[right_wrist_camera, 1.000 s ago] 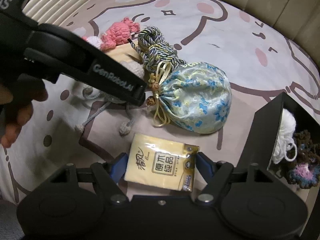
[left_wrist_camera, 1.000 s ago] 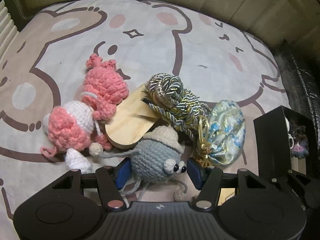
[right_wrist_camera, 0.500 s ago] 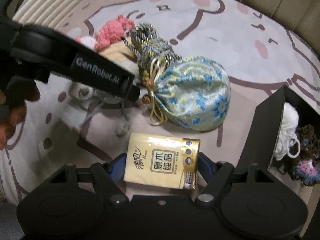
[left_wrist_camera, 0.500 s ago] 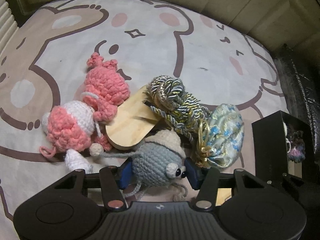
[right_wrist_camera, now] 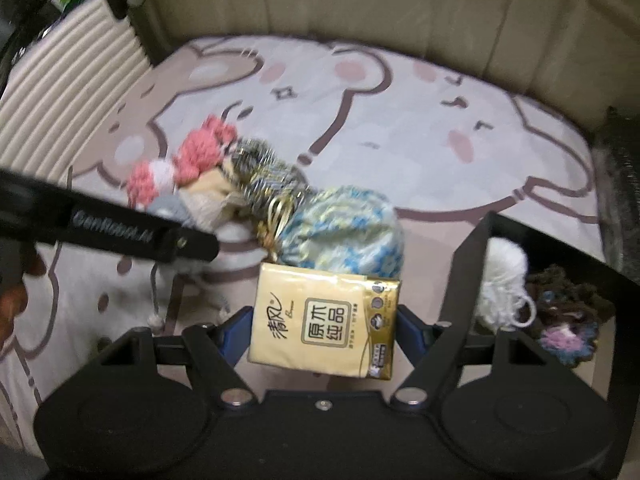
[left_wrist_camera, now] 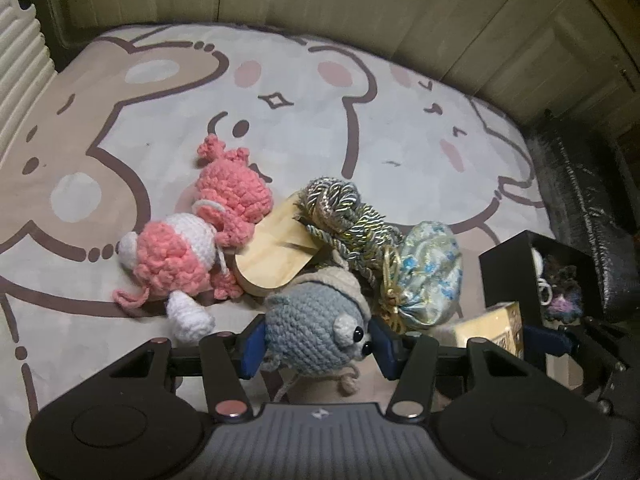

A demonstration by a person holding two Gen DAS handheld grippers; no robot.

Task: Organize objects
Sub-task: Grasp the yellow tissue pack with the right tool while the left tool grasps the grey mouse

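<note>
The grey crochet mouse sits clamped between the blue pads of the left gripper, at the near edge of the cartoon-print mat, its strings dangling below the body. That gripper points steeply down at the mat.

The yellow tissue pack is pinched at its two sides by the right gripper, which also tilts steeply downward, just left of the black box.

Beyond the mouse lie the wooden piece, the pink crochet toy to its left, and the coiled cord and brocade pouch to its right, all touching in one heap.

The right wrist view is blurred, so the heap there is smeared. The left gripper's black finger crosses that view at left and hides most of the mouse. The wooden piece is partly covered by the cord. The box contents, a white pompom and a dark crochet piece, are only partly visible. A hand is cut off at the left edge.
</note>
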